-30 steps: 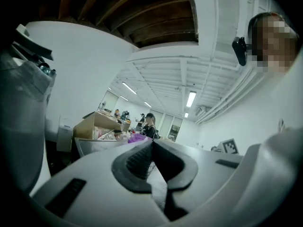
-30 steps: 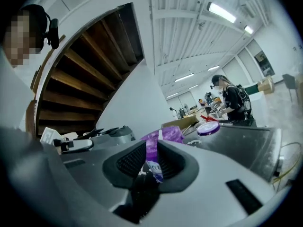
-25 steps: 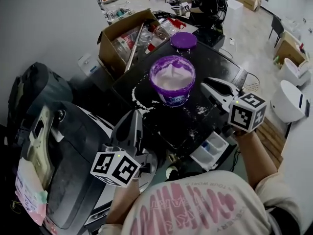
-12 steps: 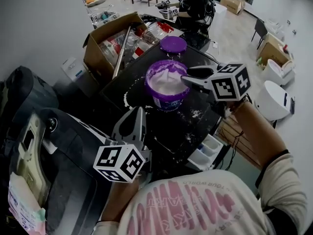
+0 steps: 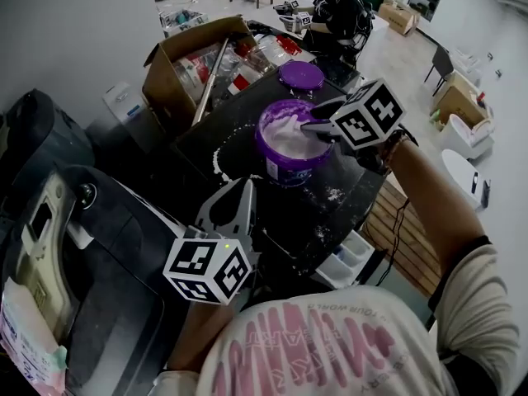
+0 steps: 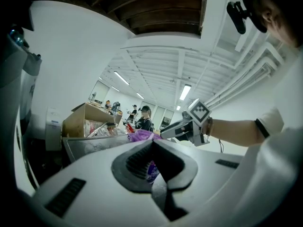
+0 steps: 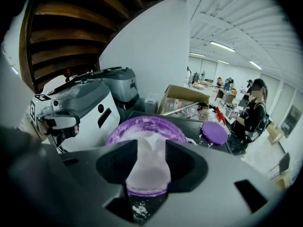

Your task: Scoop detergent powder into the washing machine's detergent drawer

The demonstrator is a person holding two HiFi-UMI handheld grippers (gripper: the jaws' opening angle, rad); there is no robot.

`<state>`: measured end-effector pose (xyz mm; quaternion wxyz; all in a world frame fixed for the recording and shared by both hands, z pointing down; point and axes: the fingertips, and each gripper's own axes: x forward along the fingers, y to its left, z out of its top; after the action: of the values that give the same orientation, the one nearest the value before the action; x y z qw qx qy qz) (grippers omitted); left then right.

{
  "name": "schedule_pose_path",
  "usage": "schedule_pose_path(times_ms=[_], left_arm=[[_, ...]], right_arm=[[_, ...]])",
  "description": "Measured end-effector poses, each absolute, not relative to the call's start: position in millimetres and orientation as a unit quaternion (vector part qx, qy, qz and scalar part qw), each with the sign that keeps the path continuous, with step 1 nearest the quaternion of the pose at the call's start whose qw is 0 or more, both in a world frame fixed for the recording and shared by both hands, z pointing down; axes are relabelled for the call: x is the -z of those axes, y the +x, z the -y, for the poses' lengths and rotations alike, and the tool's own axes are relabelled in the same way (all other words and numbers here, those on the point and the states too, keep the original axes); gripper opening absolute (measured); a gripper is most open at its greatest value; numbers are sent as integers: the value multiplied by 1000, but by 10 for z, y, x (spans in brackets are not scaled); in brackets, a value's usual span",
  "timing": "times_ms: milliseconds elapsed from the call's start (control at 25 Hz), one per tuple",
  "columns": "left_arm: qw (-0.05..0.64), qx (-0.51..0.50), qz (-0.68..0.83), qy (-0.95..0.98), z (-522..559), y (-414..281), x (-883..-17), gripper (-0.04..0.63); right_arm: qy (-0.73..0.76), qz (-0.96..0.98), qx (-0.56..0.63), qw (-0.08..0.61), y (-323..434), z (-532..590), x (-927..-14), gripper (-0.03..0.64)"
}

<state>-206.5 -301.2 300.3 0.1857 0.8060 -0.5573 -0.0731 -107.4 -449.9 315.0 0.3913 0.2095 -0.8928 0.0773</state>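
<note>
A purple tub (image 5: 289,159) full of white detergent powder stands on the dark machine top (image 5: 247,151); its purple lid (image 5: 301,75) lies behind it. My right gripper (image 5: 311,127) hovers over the tub's right rim, its jaws opening with nothing pressed between them. In the right gripper view (image 7: 151,161) the powder (image 7: 147,143) shows through the gap, heaped to a white peak. My left gripper (image 5: 243,190) hangs shut and empty near the front edge, pointing at the tub (image 6: 150,170). The pulled-out detergent drawer (image 5: 351,258) sits low at the front right.
Spilled powder (image 5: 219,165) streaks the dark top left of the tub. An open cardboard box (image 5: 173,77) of packets stands behind on the left. A grey appliance (image 5: 49,221) fills the left side. A person (image 5: 338,15) sits at the back, and white stools (image 5: 464,139) stand on the right.
My right gripper has swung left from the table's right side to above the tub, and its jaws have spread. The left gripper has stayed near the front edge.
</note>
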Motion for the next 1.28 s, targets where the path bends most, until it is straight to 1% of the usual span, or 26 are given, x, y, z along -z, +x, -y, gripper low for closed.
schedule_pose_path(times_ms=[160,400,680,800,960,1040,1160,1280], left_arm=[[194,70,559,803,2989,-2111,-3096,2],[201,65,556,804,2910,-2078,-3204,2],[203,62,559,802,2869,-2073,-3255,2],[202,62,559,802,2866,-2063,-3248,2],[203,63,561,800,2854,-2064,-3246,2],[202,63,563,799,2850,-2066,-3250,2],[204,62,563,799,2837,-2058,-3259,2],[202,62,562,800,2823,-2053,-3240,2]], right_arm=[[211,890,-64,399,-1193,4677,-3162,187],[188,875,-52,442,-1272,4750,-3312,186],[175,868,-35,464,-1340,4769,-3461,184],[163,867,-33,470,-1369,4723,-3488,160],[151,869,-41,469,-1398,4674,-3502,158],[152,871,-43,464,-1400,4669,-3488,135],[151,874,-48,459,-1421,4625,-3470,121],[146,878,-59,453,-1464,4547,-3440,83]])
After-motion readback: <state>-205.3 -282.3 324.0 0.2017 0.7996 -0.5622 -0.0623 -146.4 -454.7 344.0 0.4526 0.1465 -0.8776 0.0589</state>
